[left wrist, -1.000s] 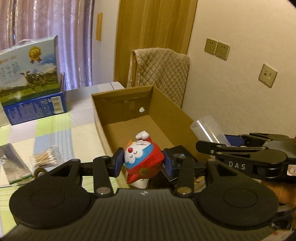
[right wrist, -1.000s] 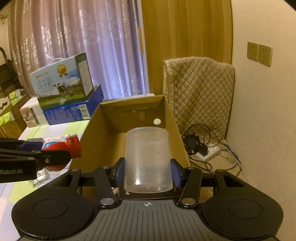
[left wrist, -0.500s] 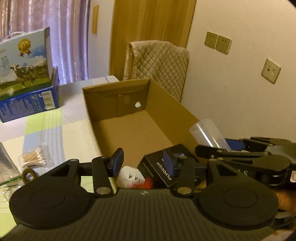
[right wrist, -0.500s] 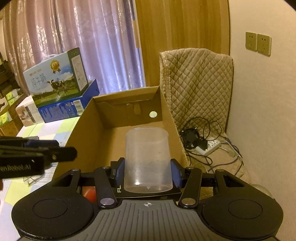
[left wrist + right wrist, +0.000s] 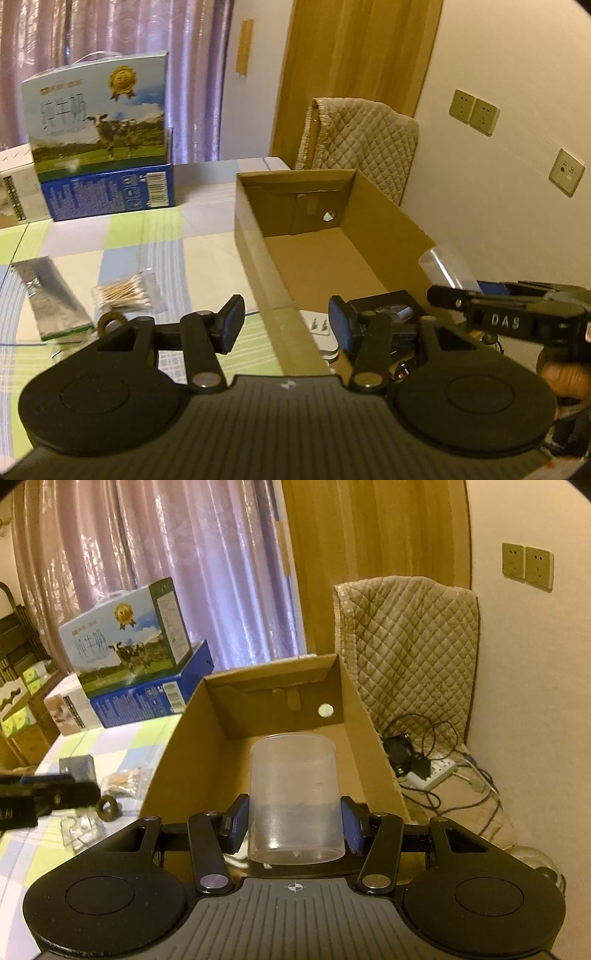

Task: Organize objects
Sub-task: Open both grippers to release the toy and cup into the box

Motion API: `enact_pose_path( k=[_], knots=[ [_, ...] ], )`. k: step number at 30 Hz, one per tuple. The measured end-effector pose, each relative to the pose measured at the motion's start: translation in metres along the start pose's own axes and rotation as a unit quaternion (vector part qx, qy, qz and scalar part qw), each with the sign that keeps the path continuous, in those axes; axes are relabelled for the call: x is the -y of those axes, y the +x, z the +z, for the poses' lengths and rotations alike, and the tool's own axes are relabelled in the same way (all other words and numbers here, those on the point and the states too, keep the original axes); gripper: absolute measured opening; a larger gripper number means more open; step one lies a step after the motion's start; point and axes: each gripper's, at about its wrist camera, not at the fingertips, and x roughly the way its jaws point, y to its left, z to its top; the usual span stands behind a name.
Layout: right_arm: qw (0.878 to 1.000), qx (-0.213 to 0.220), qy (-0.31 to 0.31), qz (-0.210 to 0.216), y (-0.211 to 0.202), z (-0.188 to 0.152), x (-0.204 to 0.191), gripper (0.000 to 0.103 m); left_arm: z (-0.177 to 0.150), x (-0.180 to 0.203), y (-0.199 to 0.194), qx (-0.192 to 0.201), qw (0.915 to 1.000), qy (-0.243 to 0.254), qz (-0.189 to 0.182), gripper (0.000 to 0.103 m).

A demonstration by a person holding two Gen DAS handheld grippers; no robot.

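Currently: clear plastic cup [image 5: 295,797], upright, clamped in right gripper [image 5: 294,823]; open brown cardboard box [image 5: 369,734] directly beneath and ahead. Left gripper [image 5: 286,325] spread, empty.

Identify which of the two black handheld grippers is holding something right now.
The right gripper: its blue pads clamp a clear plastic cup. The left gripper is open and empty.

Each black tool [image 5: 286,328] has blue-padded fingers [image 5: 233,323], silver screws, round side discs and a ribbed grey base.
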Motion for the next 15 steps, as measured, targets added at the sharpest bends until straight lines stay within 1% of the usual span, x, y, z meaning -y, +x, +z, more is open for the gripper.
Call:
enact_pose_path(
  k=[2, 5, 6, 7, 9, 12, 15],
  knots=[
    [1.0, 0.003, -0.002, 0.009, 0.003, 0.002, -0.002, 0.049, -0.003, -0.003, -0.003, 0.001, 1.0, -0.003, 0.003, 0.046],
    [1.0, 0.015, -0.005, 0.008, 0.007, 0.004, -0.006, 0.05, -0.007, -0.008, -0.007, 0.002, 1.0, -0.005, 0.007, 0.051],
    [1.0, 0.022, -0.002, 0.007, 0.006, 0.003, -0.006, 0.059, -0.009, -0.01, -0.009, 0.001, 0.9999, -0.005, 0.009, 0.054],
    [1.0, 0.028, 0.002, 0.009, 0.004, 0.003, -0.006, 0.065, -0.01, -0.012, -0.01, 0.001, 0.9999, -0.004, 0.011, 0.055],
    [0.999, 0.033, 0.009, 0.01, 0.0, 0.002, -0.005, 0.065, -0.015, -0.017, -0.015, 0.002, 0.9998, -0.008, 0.018, 0.057],
    [0.999, 0.024, 0.021, 0.003, -0.007, -0.002, -0.006, 0.065, -0.021, -0.027, -0.021, 0.001, 0.9995, -0.014, 0.027, 0.058],
    [0.999, 0.024, 0.03, 0.01, -0.019, -0.006, -0.011, 0.065, -0.028, -0.037, -0.031, 0.002, 0.999, -0.023, 0.037, 0.059]
  ],
)
